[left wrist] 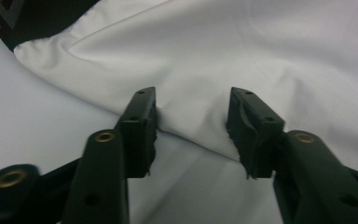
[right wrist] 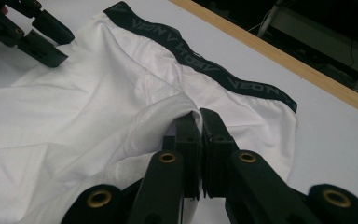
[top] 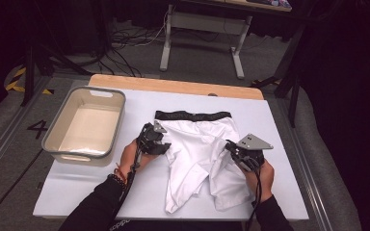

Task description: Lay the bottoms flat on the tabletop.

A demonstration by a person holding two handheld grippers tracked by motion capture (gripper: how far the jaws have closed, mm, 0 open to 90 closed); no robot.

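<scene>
The white shorts (top: 200, 154) lie flat at the middle of the white table (top: 279, 144), long axis running from 12 to 6 o'clock, black waistband (top: 192, 115) at 12 and the two legs pointing to 6. At their 3 o'clock edge the right gripper (top: 230, 150) has its jaws pressed together on a raised fold of the cloth. At the 9 o'clock edge the left gripper (top: 161, 147) stands with jaws spread, the hem between them unpinched; a grey tub (top: 58, 139) sits farther out at 9.

An empty grey plastic tub (top: 115, 115) sits on the white tabletop (top: 270, 125), left side, near its wooden far edge (top: 173, 86).
</scene>
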